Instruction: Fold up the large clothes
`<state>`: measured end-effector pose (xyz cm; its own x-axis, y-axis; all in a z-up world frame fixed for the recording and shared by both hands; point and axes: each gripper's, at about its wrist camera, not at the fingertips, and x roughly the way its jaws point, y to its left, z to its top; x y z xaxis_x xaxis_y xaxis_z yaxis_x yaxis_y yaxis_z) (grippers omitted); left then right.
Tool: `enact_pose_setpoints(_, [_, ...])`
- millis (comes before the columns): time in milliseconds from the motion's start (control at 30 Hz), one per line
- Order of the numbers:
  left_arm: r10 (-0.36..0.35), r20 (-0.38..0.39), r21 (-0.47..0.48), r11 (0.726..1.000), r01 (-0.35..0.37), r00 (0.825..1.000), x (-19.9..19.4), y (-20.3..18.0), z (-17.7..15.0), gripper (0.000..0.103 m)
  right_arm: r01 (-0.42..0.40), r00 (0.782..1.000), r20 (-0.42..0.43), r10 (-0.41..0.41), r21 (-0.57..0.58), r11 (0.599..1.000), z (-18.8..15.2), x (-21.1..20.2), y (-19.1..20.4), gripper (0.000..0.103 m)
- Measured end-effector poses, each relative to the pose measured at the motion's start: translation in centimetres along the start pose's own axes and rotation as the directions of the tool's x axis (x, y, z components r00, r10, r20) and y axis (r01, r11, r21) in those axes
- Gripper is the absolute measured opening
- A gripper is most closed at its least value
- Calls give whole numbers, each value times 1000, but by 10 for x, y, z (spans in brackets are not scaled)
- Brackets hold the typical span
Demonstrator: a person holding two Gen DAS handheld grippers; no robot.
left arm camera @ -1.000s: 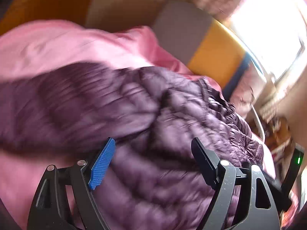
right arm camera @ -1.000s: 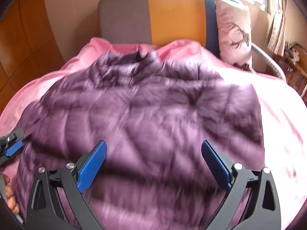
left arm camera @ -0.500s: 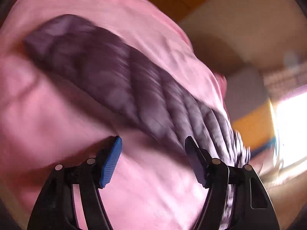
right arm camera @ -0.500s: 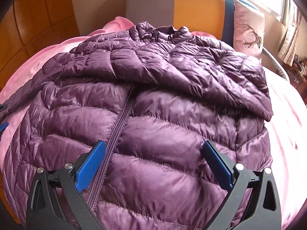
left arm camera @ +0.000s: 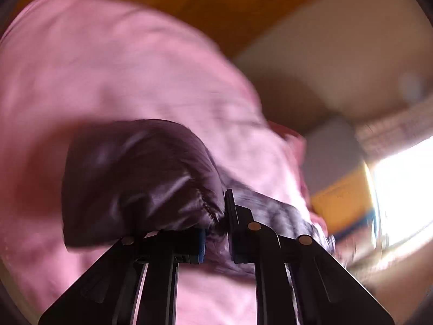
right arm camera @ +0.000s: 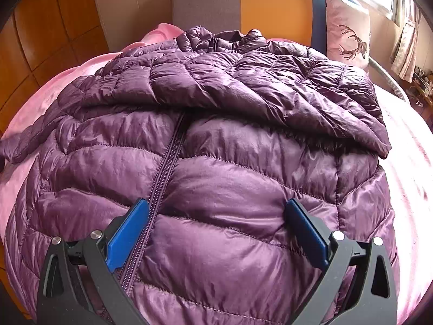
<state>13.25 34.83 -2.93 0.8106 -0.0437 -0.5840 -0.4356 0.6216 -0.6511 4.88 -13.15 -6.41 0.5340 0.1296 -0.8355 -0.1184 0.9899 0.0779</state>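
Note:
A purple quilted down jacket (right arm camera: 216,146) lies front up on a pink bed cover (right arm camera: 406,146), zipper (right arm camera: 167,162) closed, collar toward the headboard. Its right sleeve is folded across the chest. Its left sleeve (right arm camera: 24,146) stretches out to the left. My left gripper (left arm camera: 215,233) is shut on the cuff end of that sleeve (left arm camera: 140,181), above the pink cover (left arm camera: 108,67). My right gripper (right arm camera: 216,233) is open and empty, hovering over the jacket's lower front, straddling the zipper area.
A grey, orange and blue headboard (right arm camera: 243,2) stands behind the jacket. A pink pillow with a deer print (right arm camera: 347,38) leans at the back right. Wooden wall panels (right arm camera: 40,35) are at the left. A bright window (left arm camera: 406,189) and cluttered shelf are at the right.
My left gripper swung to the outstretched sleeve and closed on its cuff. My right gripper stayed open and moved slightly closer over the jacket front.

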Motion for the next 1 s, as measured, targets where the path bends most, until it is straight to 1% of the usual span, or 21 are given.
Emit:
enact_pose_setpoints(67, [-70,-16,97,993,72,997,-4,-36,-13,12,-3,1000,0,3,3,1000,0,0,-1,101])
enact_pose_setpoints(100, [-115,-35,155,981,119,993,-4,-58,-24,12,-5,1000,0,5,5,1000,0,0,-1,101])
enact_pose_setpoints(167, [-165,-73,250,952,179,984,-2,-96,-45,12,-14,1000,-1,14,13,1000,0,0,-2,101])
enact_pose_setpoints(233, [-222,-155,325,908,262,963,6,-135,-75,12,-23,1000,-1,23,21,1000,0,0,-4,101])
enact_pose_setpoints(267, [-230,-181,353,892,282,956,10,-147,-86,12,-28,1000,-1,28,25,999,0,1,-4,101])
enact_pose_setpoints(333, [-220,-256,446,837,317,941,22,-181,-124,12,-37,999,-4,37,34,999,0,1,-6,101])
enact_pose_setpoints(367, [-215,-284,467,820,331,934,28,-190,-138,12,-40,999,-5,41,37,999,0,1,-6,101])
enact_pose_setpoints(433, [-196,-364,522,767,374,910,42,-212,-177,12,-50,999,-4,50,44,998,0,1,-8,101])
enact_pose_setpoints(467, [-182,-376,537,756,374,909,50,-219,-184,12,-56,998,-4,56,48,997,0,1,-9,101])
enact_pose_setpoints(500, [-149,-393,562,743,365,908,60,-225,-200,15,-63,998,-5,64,53,997,0,1,-10,101])
enact_pose_setpoints(533, [-127,-417,571,734,368,900,71,-229,-207,27,-72,997,-5,72,58,996,0,1,-11,101])
enact_pose_setpoints(567, [-113,-441,572,729,376,890,76,-230,-215,45,-81,997,-3,81,64,995,0,0,-12,101])
enact_pose_setpoints(600, [-102,-459,571,727,381,883,82,-230,-223,55,-91,996,-2,91,72,993,0,-1,-14,101])
enact_pose_setpoints(633, [-94,-459,577,725,376,884,82,-227,-229,65,-106,994,1,106,84,991,1,-2,-17,100])
enact_pose_setpoints(667, [-84,-449,590,720,366,889,81,-226,-234,67,-121,993,5,121,100,988,2,-4,-20,98])
enact_pose_setpoints(733, [-78,-444,614,699,367,892,77,-227,-242,69,-163,987,19,162,149,975,4,-10,-28,93])
enact_pose_setpoints(800, [-83,-452,608,700,375,888,74,-226,-247,69,-223,975,41,219,211,952,9,-15,-35,85])
enact_pose_setpoints(833, [-97,-454,595,707,382,886,69,-216,-241,69,-259,966,60,252,239,936,12,-18,-38,84])
enact_pose_setpoints(933, [-127,-440,563,732,383,889,50,-196,-224,76,-383,924,117,365,296,875,27,-26,-36,84])
enact_pose_setpoints(967, [-136,-435,553,739,384,890,46,-193,-222,77,-428,904,125,410,308,850,33,-26,-33,84])
enact_pose_setpoints(1000, [-141,-432,547,744,384,891,43,-189,-221,77,-478,877,126,463,320,818,40,-23,-27,85])
